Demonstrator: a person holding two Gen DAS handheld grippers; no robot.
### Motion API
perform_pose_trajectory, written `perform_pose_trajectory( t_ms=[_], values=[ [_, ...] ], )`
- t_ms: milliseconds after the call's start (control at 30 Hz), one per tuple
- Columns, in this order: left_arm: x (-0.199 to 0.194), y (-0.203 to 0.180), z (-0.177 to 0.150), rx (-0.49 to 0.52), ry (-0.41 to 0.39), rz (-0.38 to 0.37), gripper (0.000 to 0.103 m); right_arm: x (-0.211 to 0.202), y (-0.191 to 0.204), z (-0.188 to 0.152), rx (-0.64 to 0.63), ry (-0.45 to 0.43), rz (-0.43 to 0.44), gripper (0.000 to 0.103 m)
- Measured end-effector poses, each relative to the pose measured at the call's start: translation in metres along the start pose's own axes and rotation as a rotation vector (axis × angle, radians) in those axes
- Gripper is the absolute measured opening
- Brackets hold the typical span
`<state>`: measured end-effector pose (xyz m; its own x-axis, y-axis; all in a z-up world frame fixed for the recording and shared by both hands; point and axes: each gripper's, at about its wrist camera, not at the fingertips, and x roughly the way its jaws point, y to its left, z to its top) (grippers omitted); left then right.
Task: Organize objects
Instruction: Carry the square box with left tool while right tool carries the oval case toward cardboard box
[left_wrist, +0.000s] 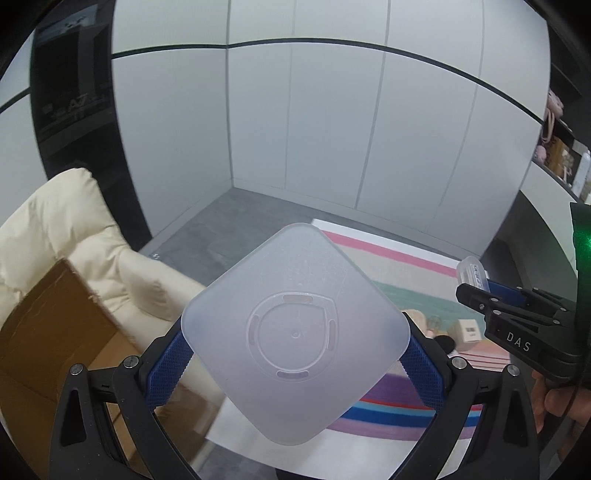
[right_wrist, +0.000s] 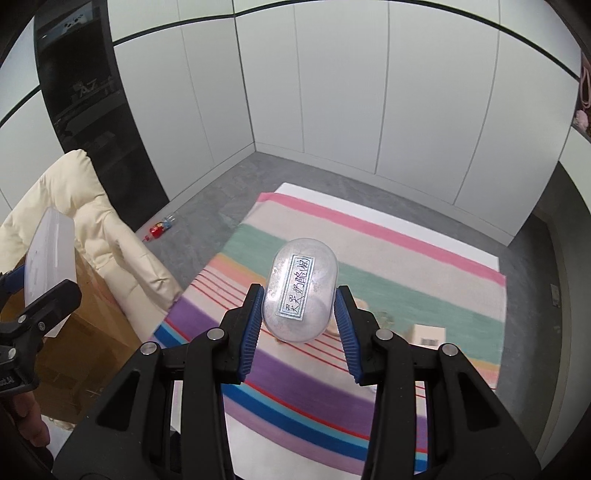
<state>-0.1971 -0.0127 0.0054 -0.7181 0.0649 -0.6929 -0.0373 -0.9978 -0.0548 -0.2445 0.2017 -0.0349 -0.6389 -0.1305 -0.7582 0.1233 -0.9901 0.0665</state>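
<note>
My left gripper (left_wrist: 295, 350) is shut on a frosted white square plastic container (left_wrist: 295, 332), held bottom-forward and high above the striped rug (left_wrist: 406, 266). Its blue pads (left_wrist: 421, 365) press on two opposite corners. In the right wrist view my right gripper (right_wrist: 299, 314) is shut on a clear oval plastic jar (right_wrist: 301, 290) with a printed label on its end. The same jar (left_wrist: 472, 271) shows at the right edge of the left wrist view, and the white container (right_wrist: 50, 247) at the left edge of the right wrist view. Both are held up in the air.
A striped rug (right_wrist: 369, 258) lies on the grey floor with a small beige box (right_wrist: 428, 334) and other small items on it. A cream padded chair (right_wrist: 103, 229) and a cardboard box (right_wrist: 88, 325) stand at the left. A red bottle (right_wrist: 159, 230) lies by the wall. Shelves (left_wrist: 561, 155) are at the right.
</note>
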Motion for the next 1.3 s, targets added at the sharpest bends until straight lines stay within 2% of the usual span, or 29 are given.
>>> perform_pose_trajectory(
  t_ms=[200, 300, 400, 933, 1300],
  values=[
    [-0.004, 0.026, 0.000, -0.022, -0.003, 0.049, 0.101, 0.005, 0.038, 0.004, -0.064, -0.016, 0.055, 0.041],
    [-0.007, 0.040, -0.001, -0.053, -0.006, 0.058, 0.101, 0.005, 0.059, 0.005, -0.115, -0.025, 0.050, 0.041],
    [-0.011, 0.055, -0.002, -0.074, -0.011, 0.088, 0.101, 0.005, 0.073, 0.007, -0.122, -0.034, 0.094, 0.041],
    [-0.028, 0.134, -0.019, -0.179, 0.007, 0.194, 0.101, 0.012, 0.167, 0.007, -0.252, -0.028, 0.186, 0.041],
    [-0.053, 0.189, -0.040, -0.230, 0.023, 0.270, 0.101, 0.010, 0.255, 0.004, -0.341, -0.021, 0.292, 0.041]
  ],
)
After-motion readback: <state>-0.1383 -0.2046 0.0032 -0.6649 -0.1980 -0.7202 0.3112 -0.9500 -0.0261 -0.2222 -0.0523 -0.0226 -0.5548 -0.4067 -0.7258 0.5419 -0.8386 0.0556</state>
